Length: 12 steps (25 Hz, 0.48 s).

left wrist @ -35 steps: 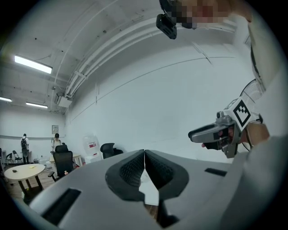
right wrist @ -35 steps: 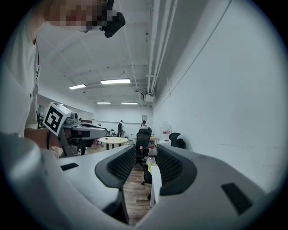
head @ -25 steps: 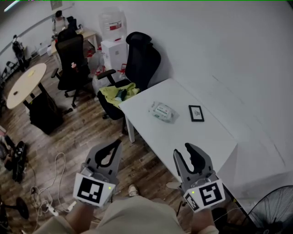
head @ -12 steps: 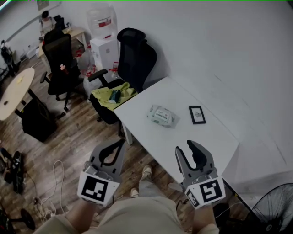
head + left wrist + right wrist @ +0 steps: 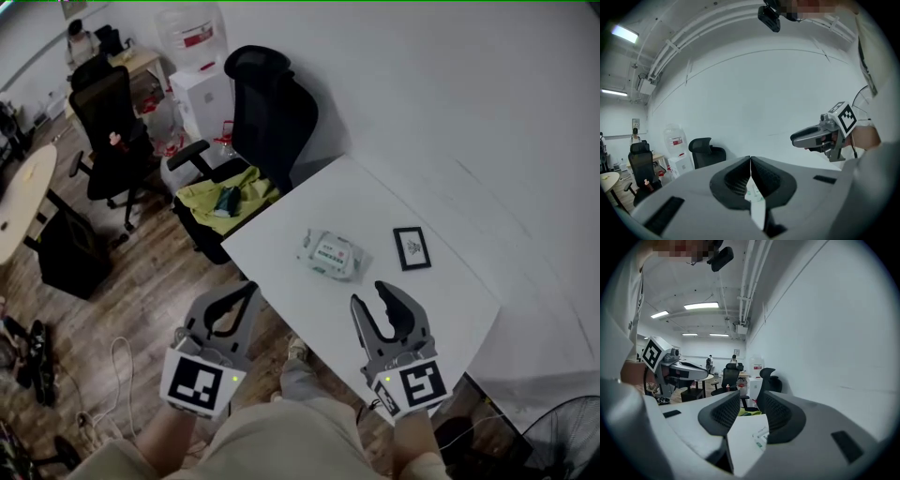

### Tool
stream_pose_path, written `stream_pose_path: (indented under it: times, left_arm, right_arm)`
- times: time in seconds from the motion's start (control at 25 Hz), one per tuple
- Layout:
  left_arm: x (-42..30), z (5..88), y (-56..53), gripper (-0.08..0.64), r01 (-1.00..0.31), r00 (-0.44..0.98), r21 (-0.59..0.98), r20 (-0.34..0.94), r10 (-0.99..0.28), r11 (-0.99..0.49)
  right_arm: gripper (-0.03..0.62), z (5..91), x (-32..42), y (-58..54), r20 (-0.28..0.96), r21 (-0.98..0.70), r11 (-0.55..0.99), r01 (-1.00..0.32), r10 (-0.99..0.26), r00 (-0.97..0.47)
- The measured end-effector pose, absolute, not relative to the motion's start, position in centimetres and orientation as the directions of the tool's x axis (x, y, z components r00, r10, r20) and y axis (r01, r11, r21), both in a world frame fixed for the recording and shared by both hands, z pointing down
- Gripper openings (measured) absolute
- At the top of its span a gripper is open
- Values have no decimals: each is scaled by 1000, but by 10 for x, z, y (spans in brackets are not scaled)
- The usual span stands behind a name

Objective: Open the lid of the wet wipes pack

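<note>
Left gripper view: the left hand-held gripper (image 5: 750,161) is seen clenched, its two dark ribbed pads pressed tip to tip with nothing caught between them. In the right gripper view the right hand-held gripper (image 5: 749,405) is seen released, its jaws apart and opening, and only the bench surface is visible through the gap. In the head view the left one is held over the brown wooden floor (image 5: 141,291), just short of the bench's near corner, and the right one over the near edge of the white rectangular bench (image 5: 309,211). The soft white-and-green plastic wet wipes pack (image 5: 331,254) is laid flat near the middle of the bench, ahead of both jaws and touched by neither. A small black-framed picture (image 5: 412,247) is set near its right. Behind the bench's far left end a black high-backed office chair (image 5: 267,103) is placed, with a yellow-green cloth (image 5: 220,199) heaped on its seat.
</note>
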<state>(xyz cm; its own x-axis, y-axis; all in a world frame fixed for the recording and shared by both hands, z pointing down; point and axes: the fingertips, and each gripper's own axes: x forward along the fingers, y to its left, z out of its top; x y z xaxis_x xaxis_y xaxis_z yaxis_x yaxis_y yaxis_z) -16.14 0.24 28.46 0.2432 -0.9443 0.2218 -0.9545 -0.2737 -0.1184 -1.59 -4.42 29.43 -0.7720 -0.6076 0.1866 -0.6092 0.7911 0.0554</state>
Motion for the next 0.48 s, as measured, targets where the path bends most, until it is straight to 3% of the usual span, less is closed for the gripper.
stream_pose_path:
  times: [0.48]
  left_arm:
    - [-167,322,-145,23,-941,270,-114,317,-909,-320]
  right_arm:
    - [163,345,-19,-183,301,57,769,-636,-621,-724]
